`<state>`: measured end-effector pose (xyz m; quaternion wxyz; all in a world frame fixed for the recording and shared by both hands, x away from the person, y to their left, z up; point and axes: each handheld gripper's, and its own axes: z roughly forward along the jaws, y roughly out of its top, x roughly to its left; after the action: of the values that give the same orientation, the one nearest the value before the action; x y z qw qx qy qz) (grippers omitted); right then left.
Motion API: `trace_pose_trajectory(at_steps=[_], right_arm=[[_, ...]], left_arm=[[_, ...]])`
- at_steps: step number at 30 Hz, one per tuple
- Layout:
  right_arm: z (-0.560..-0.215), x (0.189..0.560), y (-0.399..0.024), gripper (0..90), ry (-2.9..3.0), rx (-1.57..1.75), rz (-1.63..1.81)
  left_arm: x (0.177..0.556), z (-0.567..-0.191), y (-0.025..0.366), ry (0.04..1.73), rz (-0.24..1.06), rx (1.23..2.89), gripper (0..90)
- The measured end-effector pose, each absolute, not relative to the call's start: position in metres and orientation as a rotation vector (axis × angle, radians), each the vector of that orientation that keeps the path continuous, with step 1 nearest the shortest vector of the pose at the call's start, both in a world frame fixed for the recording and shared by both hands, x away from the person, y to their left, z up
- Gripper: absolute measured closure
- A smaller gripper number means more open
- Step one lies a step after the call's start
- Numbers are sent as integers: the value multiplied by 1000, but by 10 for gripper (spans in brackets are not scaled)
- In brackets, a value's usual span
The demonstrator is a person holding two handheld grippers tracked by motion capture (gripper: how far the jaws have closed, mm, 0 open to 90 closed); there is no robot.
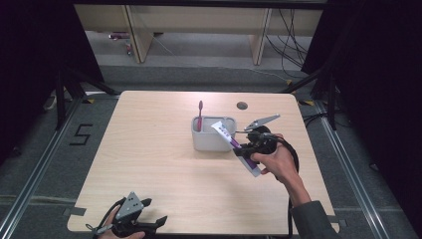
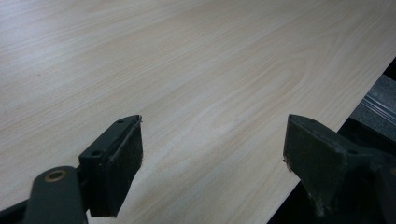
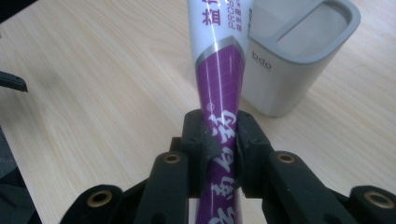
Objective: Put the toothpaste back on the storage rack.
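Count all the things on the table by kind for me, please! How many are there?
Toothbrush: 1
Toothpaste tube: 1, held by the right tool
Grey holder: 1
Tools: 2, counting the left tool
Total: 5

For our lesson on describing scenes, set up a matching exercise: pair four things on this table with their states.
Things:
1. toothbrush
2. toothpaste tube
3. left hand-held gripper
4. grey holder

States:
A. open, nothing between its jaws
B. standing on the table
C. standing upright inside a container
D. clamped by the right hand-held gripper

Pairs: 1-C, 2-D, 3-A, 4-B
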<state>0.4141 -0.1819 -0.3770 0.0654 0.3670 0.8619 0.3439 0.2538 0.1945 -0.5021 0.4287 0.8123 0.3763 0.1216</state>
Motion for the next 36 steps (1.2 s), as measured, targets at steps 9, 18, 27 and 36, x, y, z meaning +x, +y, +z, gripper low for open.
trace_pose_trajectory(at_steps=[9, 18, 27, 36], right_arm=[[-369, 419, -173, 764, 2550, 1075, 1138], [-365, 429, -166, 764, 2502, 1068, 1200], [-362, 436, -163, 764, 2487, 1118, 1224], [-361, 447, -161, 764, 2430, 1110, 1282]], left_arm=[[253, -503, 193, 950, 300, 2007, 194], [254, -503, 193, 951, 303, 2007, 195], [254, -504, 193, 952, 299, 1998, 195], [254, -503, 192, 954, 294, 1998, 195]])
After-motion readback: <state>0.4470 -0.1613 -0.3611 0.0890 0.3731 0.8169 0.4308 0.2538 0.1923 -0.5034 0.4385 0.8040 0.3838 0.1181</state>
